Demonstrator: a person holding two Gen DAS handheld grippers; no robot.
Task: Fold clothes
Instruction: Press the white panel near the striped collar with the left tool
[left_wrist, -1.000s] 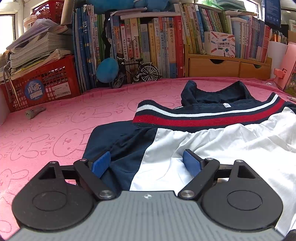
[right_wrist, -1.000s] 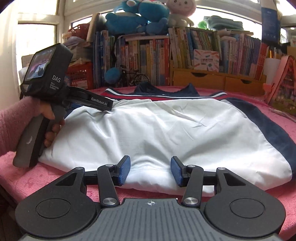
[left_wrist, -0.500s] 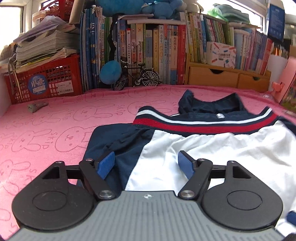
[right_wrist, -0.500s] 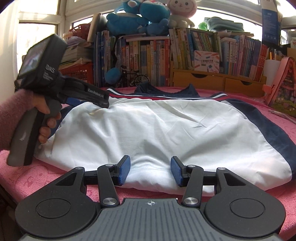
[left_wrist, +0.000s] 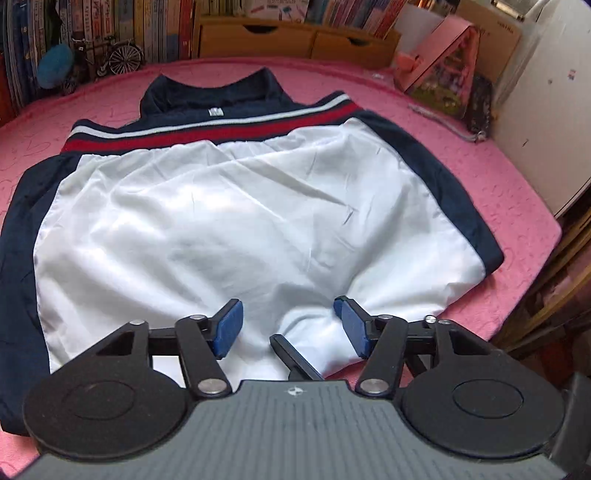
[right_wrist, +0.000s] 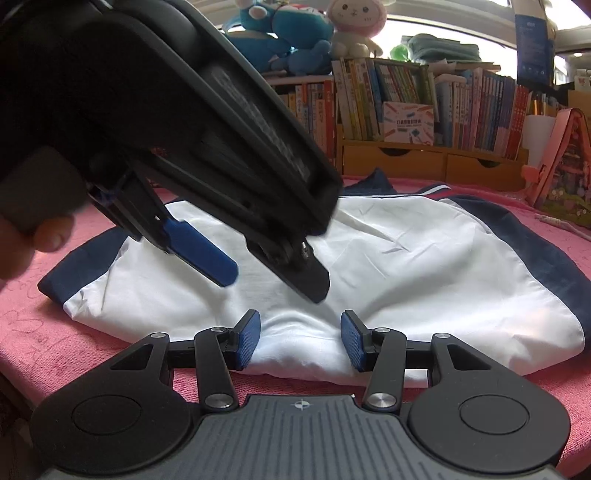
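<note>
- The jacket (left_wrist: 236, 221) lies flat and spread out on the pink blanket (left_wrist: 480, 177), its broad white panel facing up and lightly creased.
- Navy sleeves run folded down both sides of the white panel.
- A red and white striped band crosses its far end, with the navy collar beyond it, towards the bookshelf.
- Its near white hem bunches slightly at the blanket's near edge.

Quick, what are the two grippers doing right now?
Left gripper: closing above the jacket, nothing gripped.
Right gripper: part open at the jacket's near edge, no visible grip.
</note>
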